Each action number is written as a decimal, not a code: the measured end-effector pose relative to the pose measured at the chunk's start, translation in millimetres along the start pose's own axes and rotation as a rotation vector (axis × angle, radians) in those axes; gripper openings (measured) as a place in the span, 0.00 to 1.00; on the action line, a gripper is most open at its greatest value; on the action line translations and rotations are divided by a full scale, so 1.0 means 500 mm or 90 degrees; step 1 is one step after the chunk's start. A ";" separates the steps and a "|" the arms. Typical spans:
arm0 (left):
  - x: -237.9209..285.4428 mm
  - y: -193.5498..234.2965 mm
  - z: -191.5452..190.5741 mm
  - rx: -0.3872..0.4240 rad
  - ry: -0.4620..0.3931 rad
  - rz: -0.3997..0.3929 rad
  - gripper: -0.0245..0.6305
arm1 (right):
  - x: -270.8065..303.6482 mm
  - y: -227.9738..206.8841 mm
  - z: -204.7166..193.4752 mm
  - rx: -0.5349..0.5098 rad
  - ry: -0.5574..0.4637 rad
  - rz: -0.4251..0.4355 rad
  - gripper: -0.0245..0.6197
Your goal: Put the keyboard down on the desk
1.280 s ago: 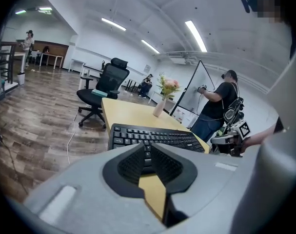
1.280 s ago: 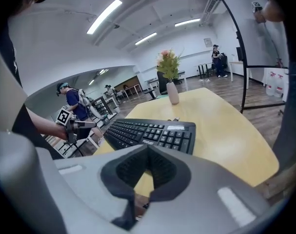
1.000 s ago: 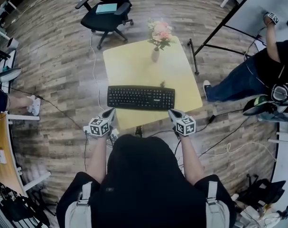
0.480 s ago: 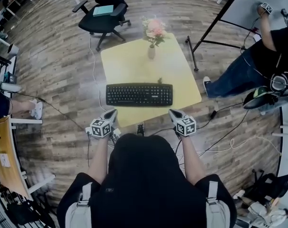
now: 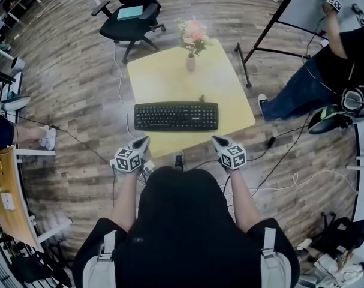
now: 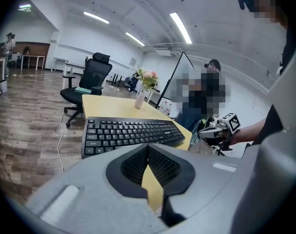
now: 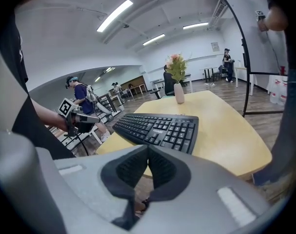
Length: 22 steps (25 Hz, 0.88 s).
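A black keyboard [image 5: 176, 116] lies flat on the yellow desk [image 5: 170, 80], near its front edge; it also shows as the keyboard [image 6: 128, 132] in the left gripper view and the keyboard [image 7: 160, 128] in the right gripper view. My left gripper [image 5: 140, 143] hangs just off the desk's front left corner, shut and empty. My right gripper [image 5: 218, 141] hangs off the front right, also shut and empty. Neither touches the keyboard. In each gripper view the black pads meet with nothing between them: left gripper [image 6: 148, 146], right gripper [image 7: 148, 147].
A small vase of pink flowers [image 5: 192, 44] stands at the desk's far edge. A black office chair [image 5: 132, 11] sits beyond it. A person [image 5: 325, 71] works at a whiteboard on the right. Cables [image 5: 289, 155] run over the wooden floor.
The view has shifted slightly, so the desk and keyboard sit a little higher in the picture. Both grippers stay shut and hold their places off the front edge.
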<state>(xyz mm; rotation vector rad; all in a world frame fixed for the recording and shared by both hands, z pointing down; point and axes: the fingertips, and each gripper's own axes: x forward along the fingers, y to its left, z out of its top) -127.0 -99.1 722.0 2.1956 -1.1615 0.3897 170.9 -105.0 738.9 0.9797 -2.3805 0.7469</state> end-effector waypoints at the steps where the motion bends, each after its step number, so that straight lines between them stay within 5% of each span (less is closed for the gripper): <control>1: 0.001 -0.002 0.001 0.001 -0.001 -0.001 0.05 | 0.002 0.001 0.002 -0.002 0.000 0.002 0.04; 22: 0.006 -0.004 0.009 -0.017 -0.013 -0.017 0.05 | 0.008 0.004 0.012 -0.022 0.020 0.016 0.04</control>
